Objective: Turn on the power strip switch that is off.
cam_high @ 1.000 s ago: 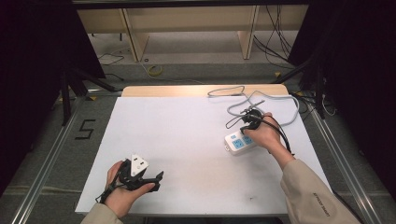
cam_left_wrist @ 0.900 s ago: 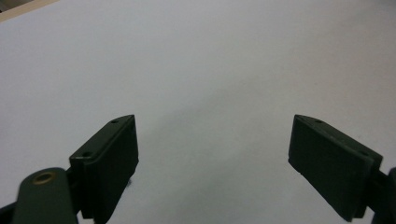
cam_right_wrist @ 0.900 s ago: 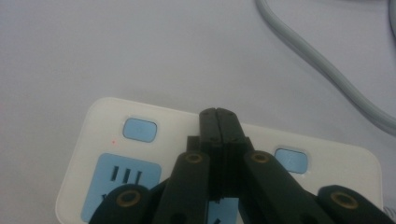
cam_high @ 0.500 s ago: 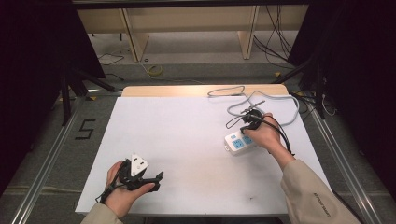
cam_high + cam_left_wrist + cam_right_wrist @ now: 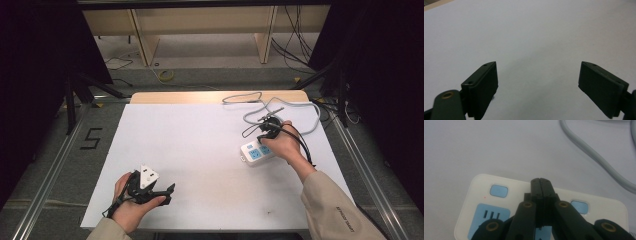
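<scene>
High view: right gripper on the power strip

Right gripper (image 5: 541, 181), jaws pressed together and empty, hovers over the white power strip (image 5: 257, 152), maybe pressing. Left gripper (image 5: 537, 80), jaws wide, idles well away. Progress unclear.

Glossy white plastic power strip (image 5: 599, 210) on a matt white table (image 5: 200, 150); wooden far edge.

White table (image 5: 200, 150), floor cables (image 5: 295, 30).
</scene>
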{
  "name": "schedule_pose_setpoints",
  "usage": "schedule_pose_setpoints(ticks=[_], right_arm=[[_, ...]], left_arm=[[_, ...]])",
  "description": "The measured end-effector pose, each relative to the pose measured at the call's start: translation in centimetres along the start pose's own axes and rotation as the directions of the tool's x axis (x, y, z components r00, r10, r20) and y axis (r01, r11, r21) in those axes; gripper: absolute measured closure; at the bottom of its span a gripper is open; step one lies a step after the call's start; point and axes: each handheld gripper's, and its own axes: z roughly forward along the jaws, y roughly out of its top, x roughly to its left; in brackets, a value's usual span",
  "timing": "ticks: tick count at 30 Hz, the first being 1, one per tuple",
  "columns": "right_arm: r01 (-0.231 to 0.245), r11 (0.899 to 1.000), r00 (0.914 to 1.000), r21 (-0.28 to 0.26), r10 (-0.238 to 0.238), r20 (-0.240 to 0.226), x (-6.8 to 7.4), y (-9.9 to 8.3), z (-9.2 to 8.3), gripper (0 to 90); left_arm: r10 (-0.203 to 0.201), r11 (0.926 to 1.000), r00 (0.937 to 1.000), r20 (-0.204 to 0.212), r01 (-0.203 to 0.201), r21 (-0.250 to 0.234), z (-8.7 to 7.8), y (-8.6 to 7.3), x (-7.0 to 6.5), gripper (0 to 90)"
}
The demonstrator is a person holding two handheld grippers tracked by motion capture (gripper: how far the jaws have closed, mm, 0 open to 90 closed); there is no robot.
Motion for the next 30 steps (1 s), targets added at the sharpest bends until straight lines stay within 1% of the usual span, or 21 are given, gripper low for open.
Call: schedule_pose_setpoints(ticks=[5,9,16,25,30], right_arm=[[0.004,1.0,1.0,0.0,-0.004,0.0,0.0,-0.1,-0.1,90.0],[0.001,1.0,1.0,-0.011,-0.001,-0.001,-0.1,-0.1,-0.4,87.6],[0.004,1.0,1.0,-0.026,-0.004,0.001,-0.2,-0.2,-0.8,86.9],[-0.003,1.0,1.0,-0.03,0.003,-0.002,-0.6,-0.9,-1.2,83.3],[-0.003,0.999,1.0,-0.042,0.003,-0.008,-0.7,-1.3,-1.7,81.0]], left_arm=[[-0.001,1.0,1.0,-0.001,0.001,0.0,0.0,0.0,0.0,15.6],[-0.002,1.0,1.0,-0.001,0.002,0.001,0.0,0.0,0.0,15.7],[-0.002,1.0,1.0,-0.002,0.002,0.002,0.0,0.0,0.0,15.7],[-0.005,1.0,1.0,-0.003,0.005,0.004,0.0,0.0,0.0,15.7],[-0.008,1.0,1.0,-0.003,0.008,0.005,0.0,0.0,0.0,15.9]])
